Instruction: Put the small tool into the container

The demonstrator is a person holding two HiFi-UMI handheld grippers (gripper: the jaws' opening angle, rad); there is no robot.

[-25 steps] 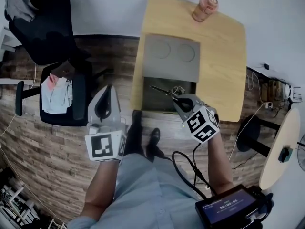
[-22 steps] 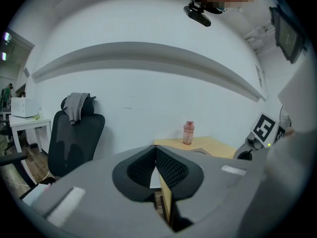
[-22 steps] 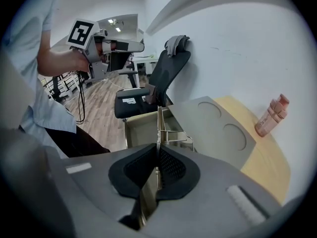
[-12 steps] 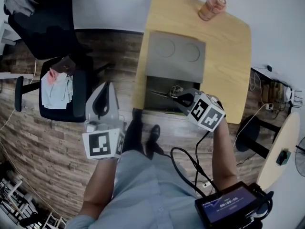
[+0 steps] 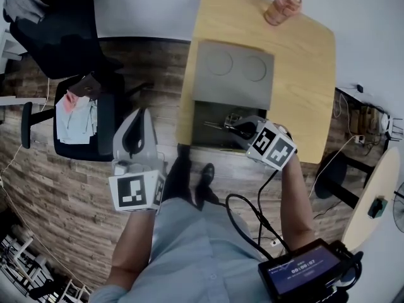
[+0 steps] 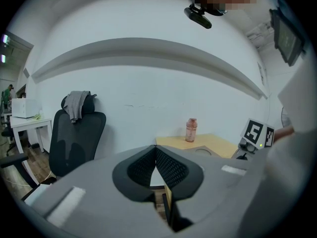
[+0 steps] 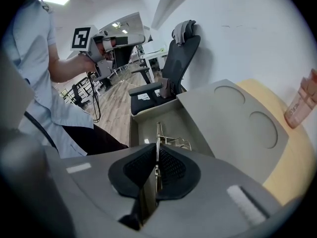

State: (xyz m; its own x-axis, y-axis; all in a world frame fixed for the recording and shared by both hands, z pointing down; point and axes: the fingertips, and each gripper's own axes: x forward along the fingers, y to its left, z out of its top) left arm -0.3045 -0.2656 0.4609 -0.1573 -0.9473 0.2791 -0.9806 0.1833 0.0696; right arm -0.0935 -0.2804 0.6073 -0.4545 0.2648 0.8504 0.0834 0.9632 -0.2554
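**Over the container [image 5: 232, 90], right gripper [image 5: 235, 129] clamps small tool [image 5: 214, 125]**

On the wooden table [image 5: 303, 74], the grey container's near compartment lies open. The left gripper [image 5: 139, 113] hangs well apart over the floor, jaws together on nothing. The right gripper's jaws pinch the thin metal small tool, which juts out above the open compartment.

Grey container [image 5: 232, 74], pale wooden table [image 5: 303, 74], pink bottle [image 5: 283, 8] (the chair [image 5: 63, 36] is black, the floor [image 5: 63, 188] brown-planked).
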